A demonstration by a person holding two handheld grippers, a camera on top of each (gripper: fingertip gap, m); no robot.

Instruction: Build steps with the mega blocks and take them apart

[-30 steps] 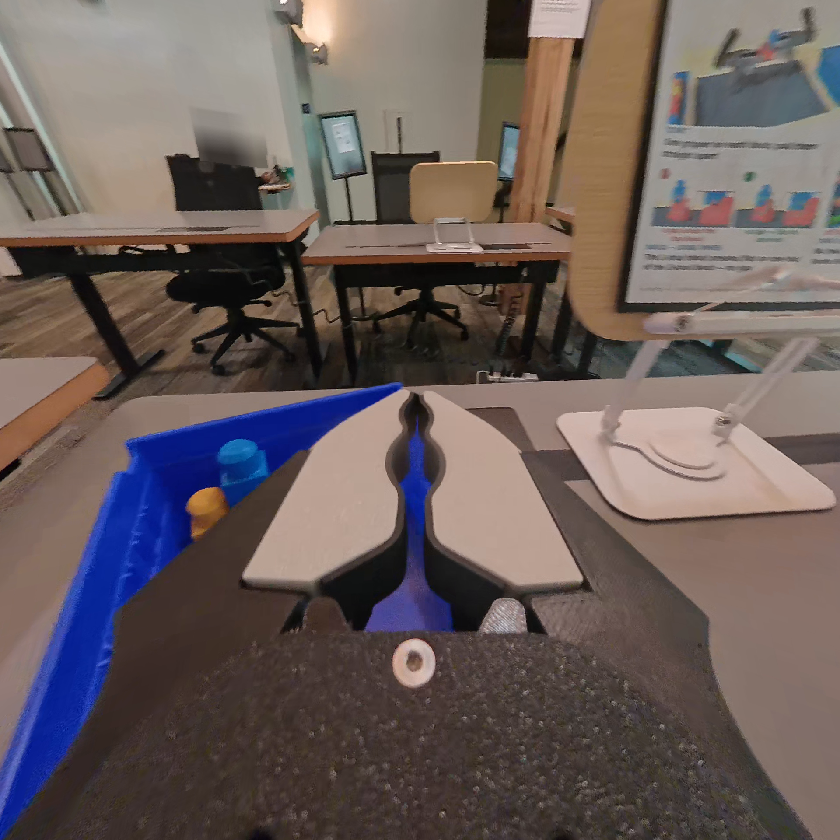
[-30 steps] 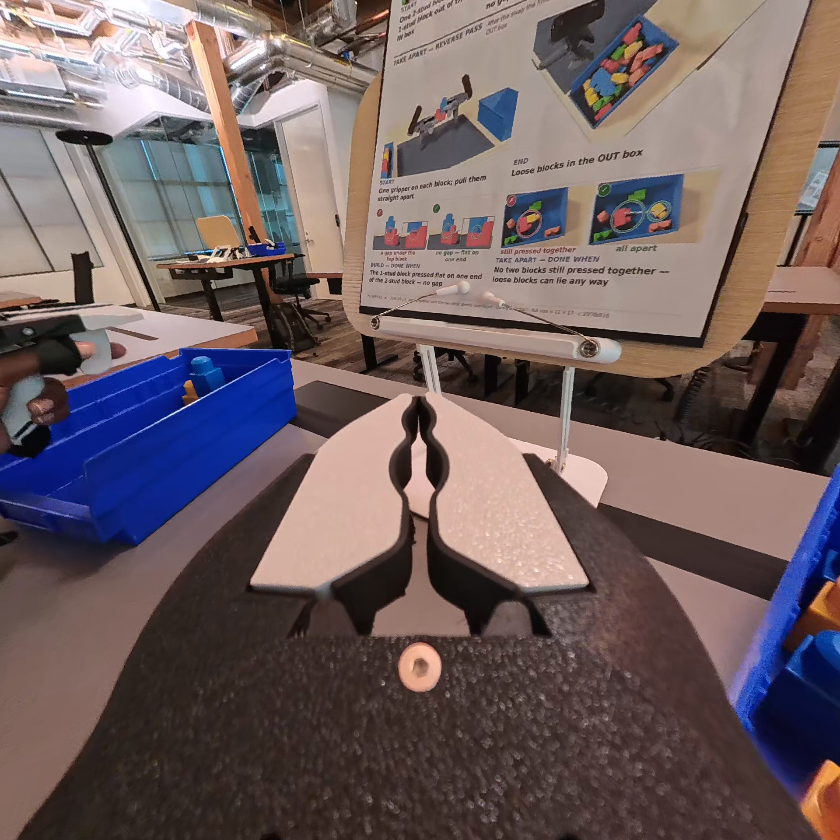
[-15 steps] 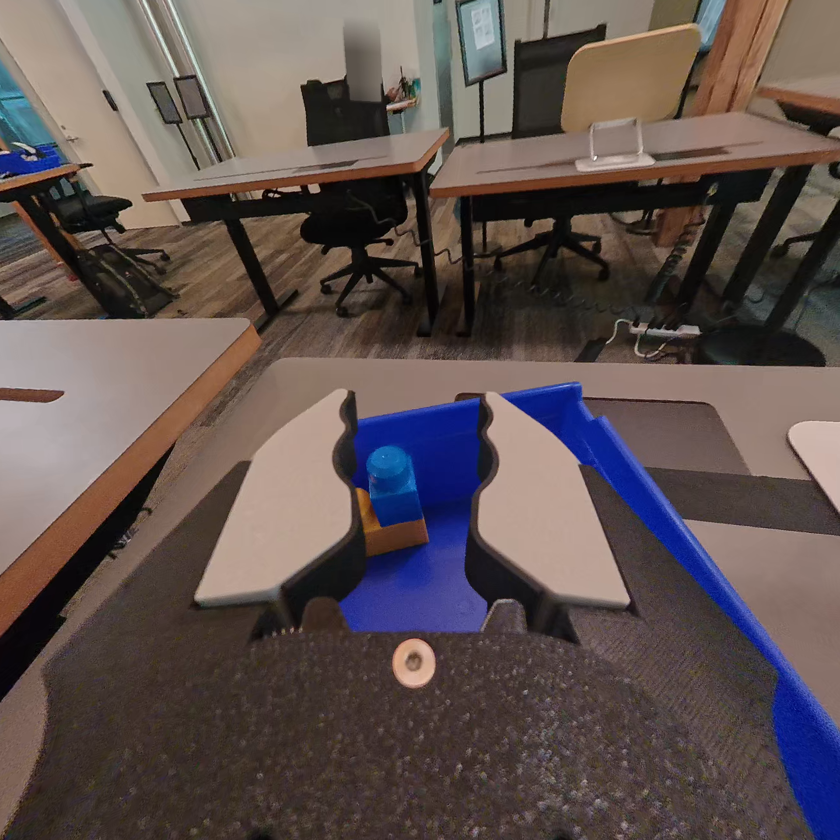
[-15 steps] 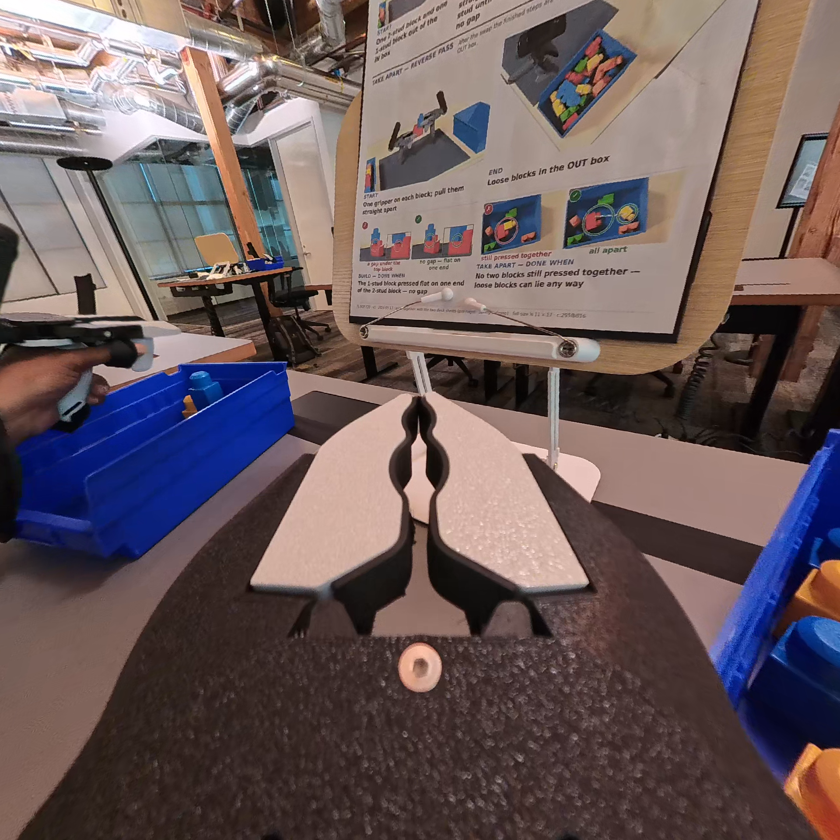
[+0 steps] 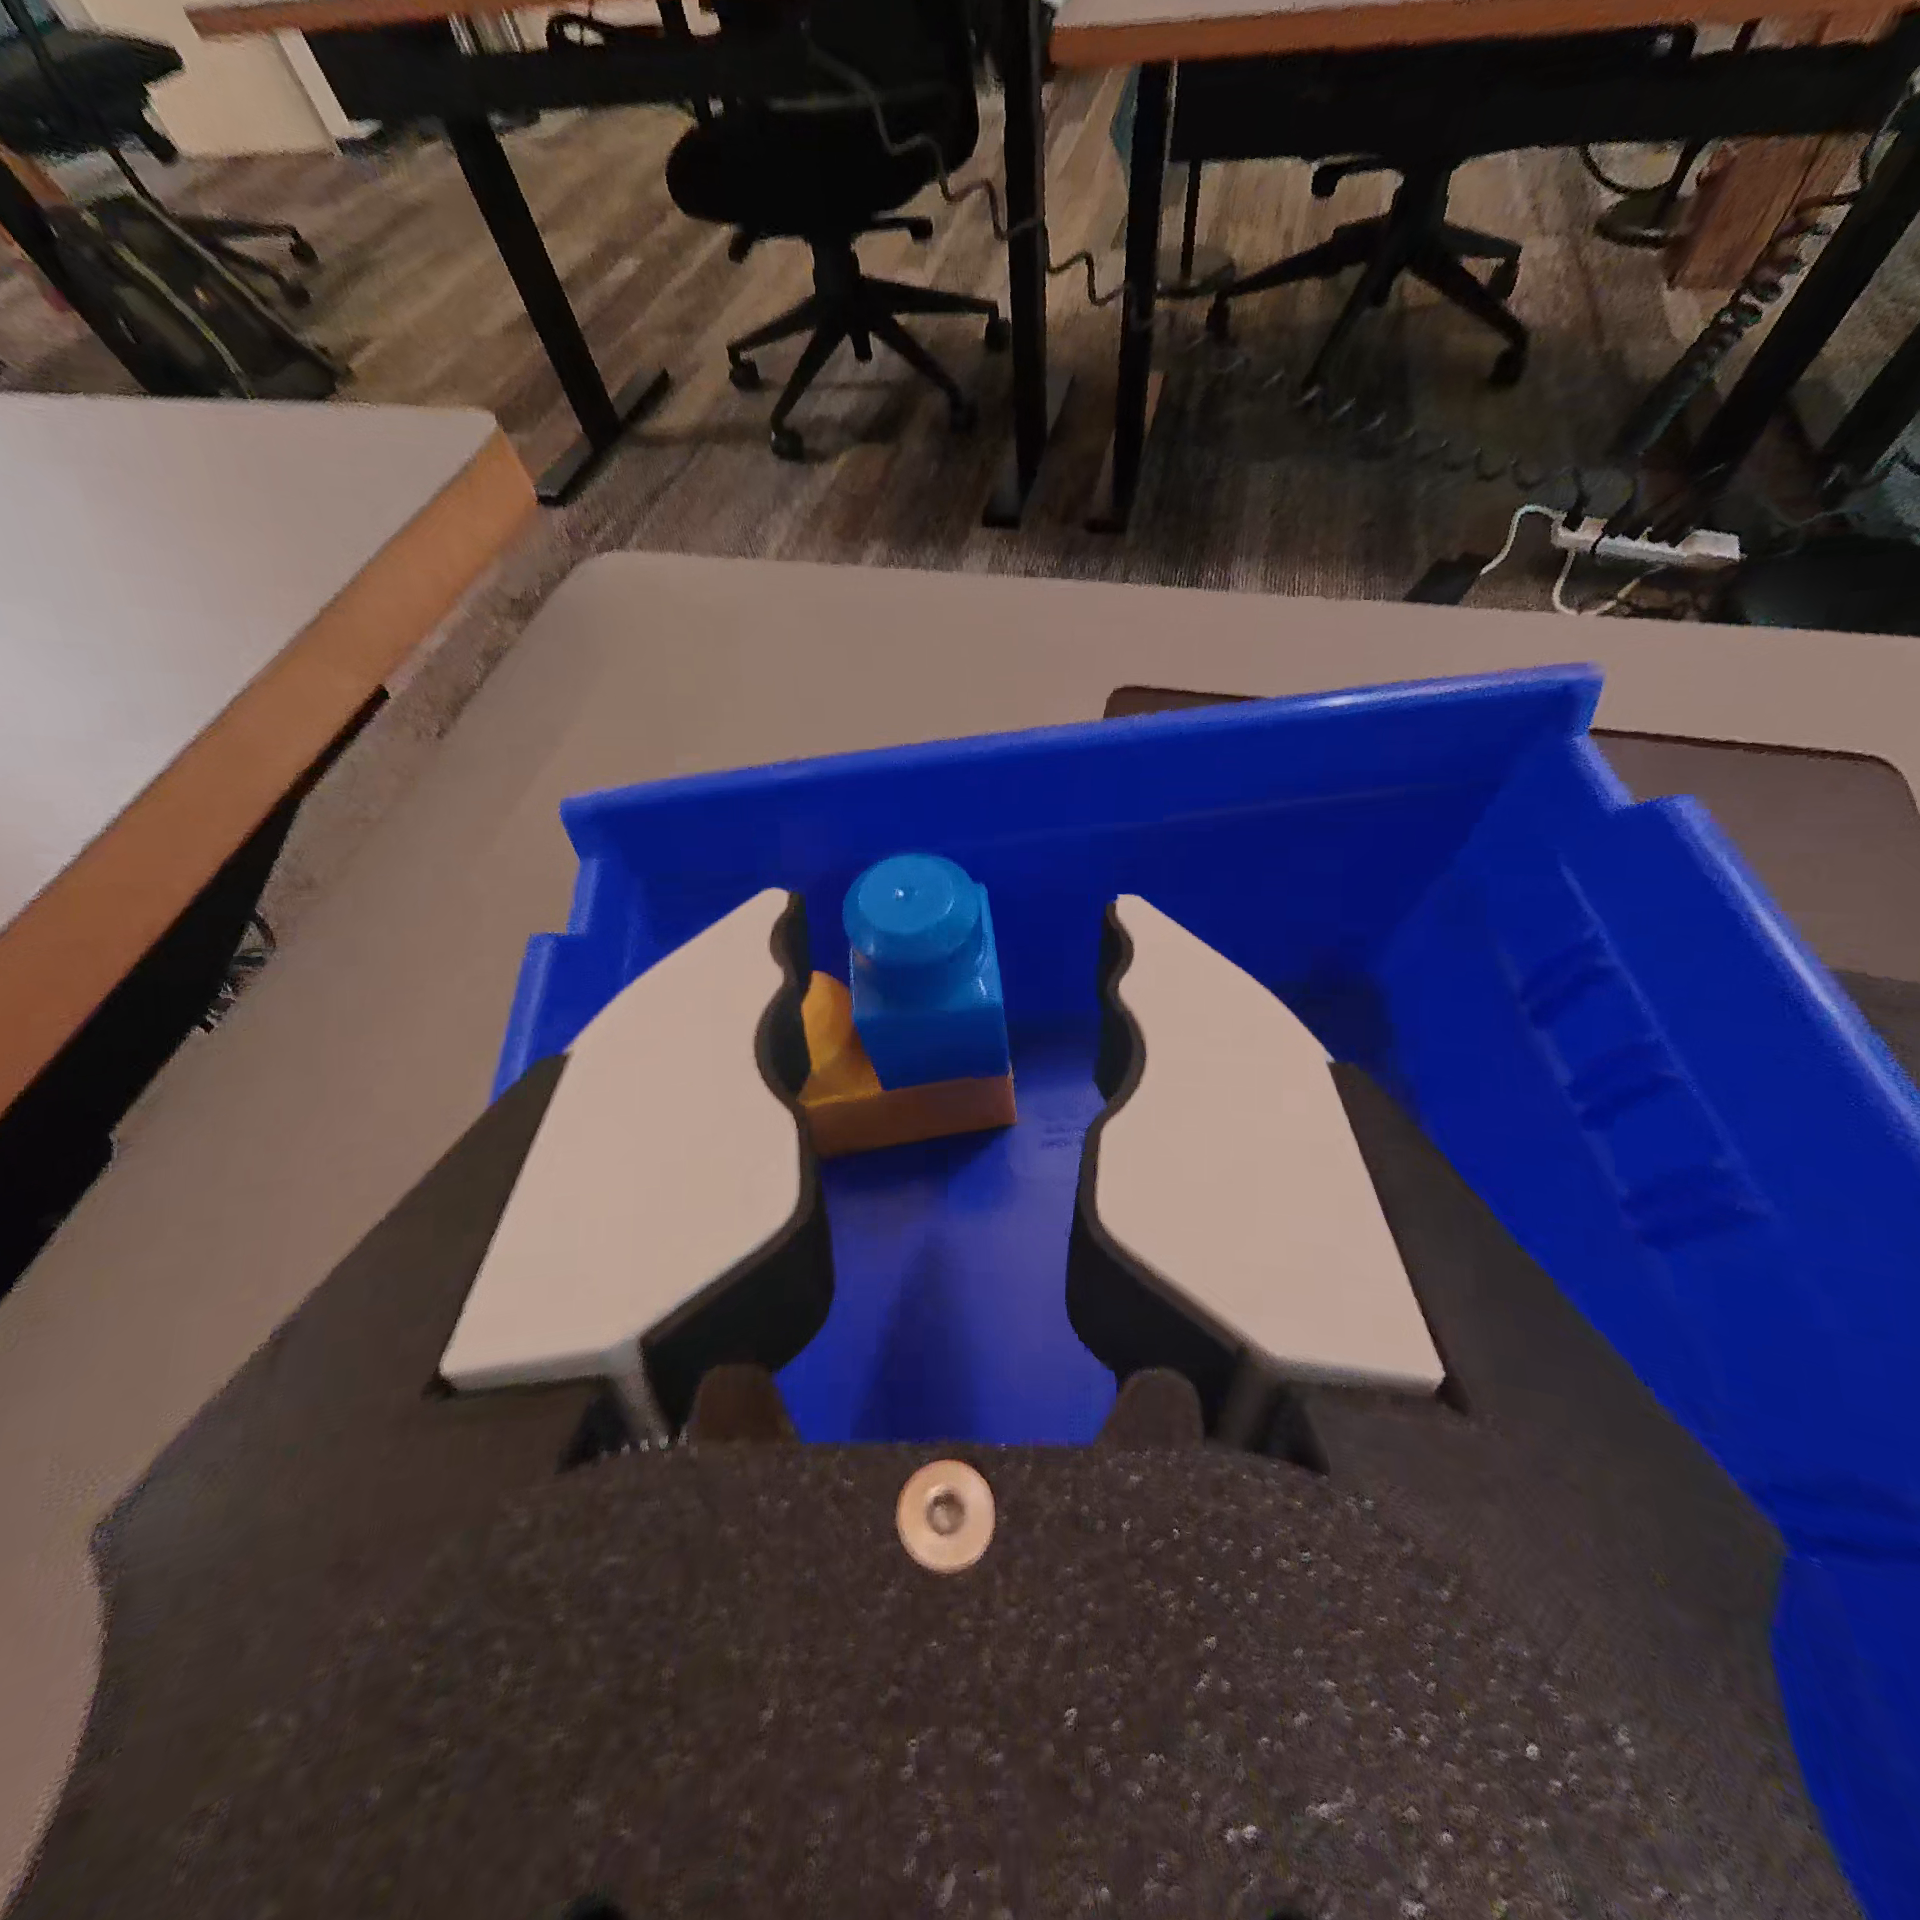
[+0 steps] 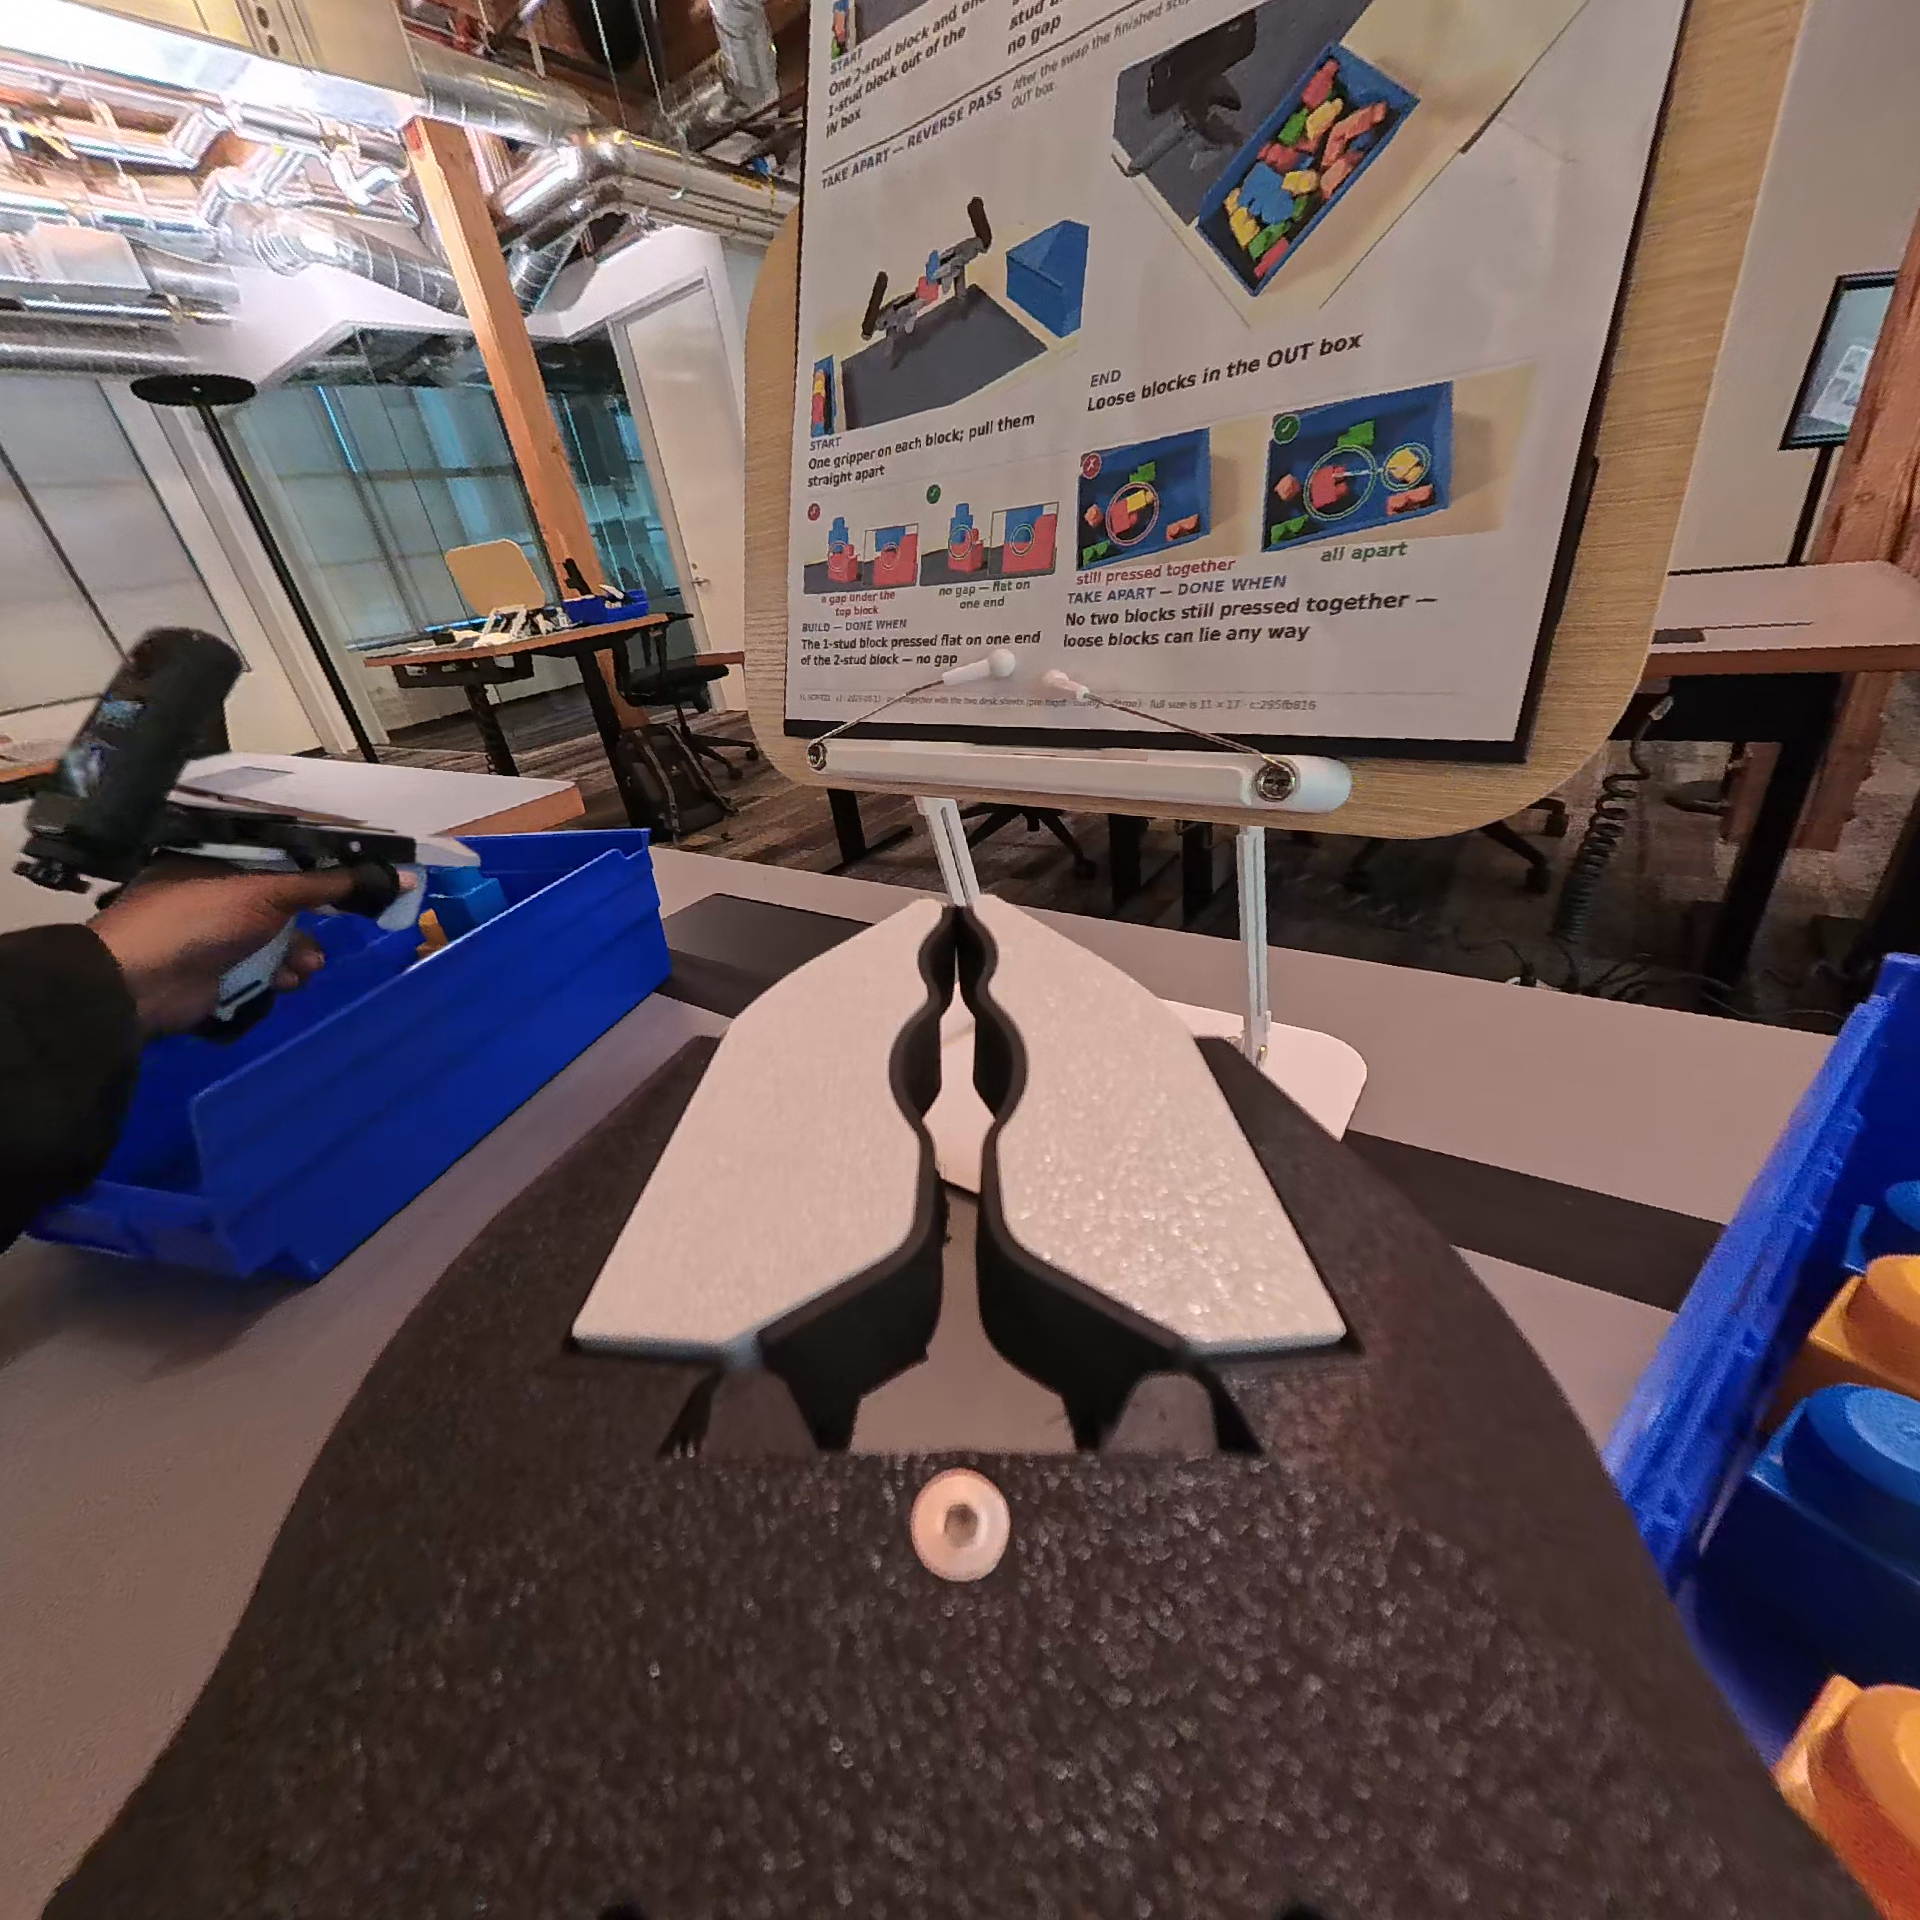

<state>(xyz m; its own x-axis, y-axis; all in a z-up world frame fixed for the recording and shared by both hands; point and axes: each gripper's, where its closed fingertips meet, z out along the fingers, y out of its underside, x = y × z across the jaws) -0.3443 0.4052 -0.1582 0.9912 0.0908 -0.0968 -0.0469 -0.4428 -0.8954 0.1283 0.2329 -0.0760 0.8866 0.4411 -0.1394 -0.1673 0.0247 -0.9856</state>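
Note:
A small blue one-stud block [image 5: 927, 982] sits pressed on an orange two-stud block [image 5: 904, 1108] inside a blue bin [image 5: 1538, 997]. My left gripper [image 5: 948, 935] is open above the bin, its fingers either side of the blue block without touching it. The orange block's left stud is partly hidden by the left finger. My right gripper [image 6: 954, 916] is shut and empty above the grey table. In the right wrist view the left gripper [image 6: 416, 873], held by a hand, is over the left bin [image 6: 395, 1060], and the blue block [image 6: 464, 896] shows there.
A second blue bin [image 6: 1756, 1278] at the right edge of the right wrist view holds blue and orange blocks [image 6: 1860, 1340]. A board with an instruction sheet [image 6: 1195, 364] stands on a white stand behind the black mat [image 6: 769, 940]. Other desks and office chairs stand beyond the table. Tip to tip, the grippers are about 50 cm apart.
My left gripper swung left over the bin, opened wider and dropped closer, so its fingers now flank the blue block. The right gripper stayed shut and barely moved.

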